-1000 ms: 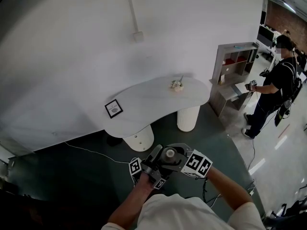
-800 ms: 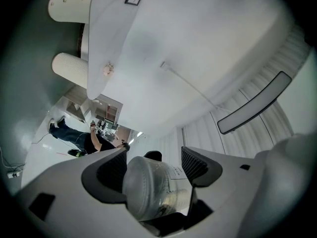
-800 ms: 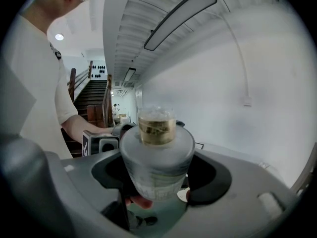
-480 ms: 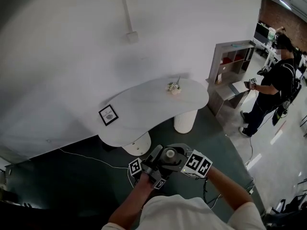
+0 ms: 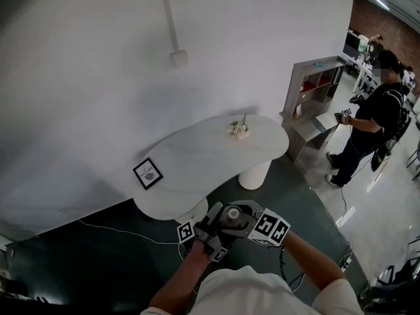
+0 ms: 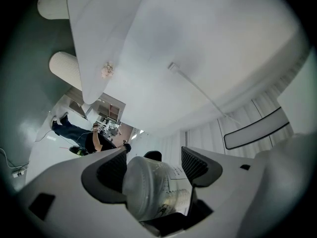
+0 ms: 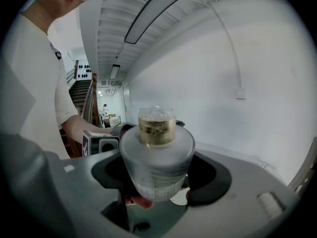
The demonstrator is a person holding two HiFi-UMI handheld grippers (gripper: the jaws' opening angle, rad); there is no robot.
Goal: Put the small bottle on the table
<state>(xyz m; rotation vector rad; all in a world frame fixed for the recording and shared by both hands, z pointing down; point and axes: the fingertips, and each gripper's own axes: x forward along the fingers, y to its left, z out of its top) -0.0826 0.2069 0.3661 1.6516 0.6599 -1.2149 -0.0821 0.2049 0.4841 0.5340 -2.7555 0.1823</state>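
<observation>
The left tongs (image 6: 153, 160) are closed on the bottle (image 6: 148, 187). Its rounded base sits deep between the ribbed pads and faces the camera, so this grip comes from beneath. The right tongs (image 7: 157, 170) stand wide, but the bottle's frosted body fills the gap between their dark pads. I judge them to be clamped on it from the side, with the gold cap rising above the jaws. In the head view the two tongs meet just in front of the person's chest, with the bottle upright between them and its cap turned up toward the camera. It is held in the air, touching no surface. As for the task, the bottle is picked up and firmly in hand, but it is not yet set down. The white worktop (image 5: 197, 163) lies ahead and lower, well apart from the bottle. What is left, by my reading, is to close that gap, lower the bottle onto a bare part of the worktop and let go. Both forearms are bent inward with the hands close together. The left tongs point steeply up and the right ones reach roughly level, tipped slightly down.
</observation>
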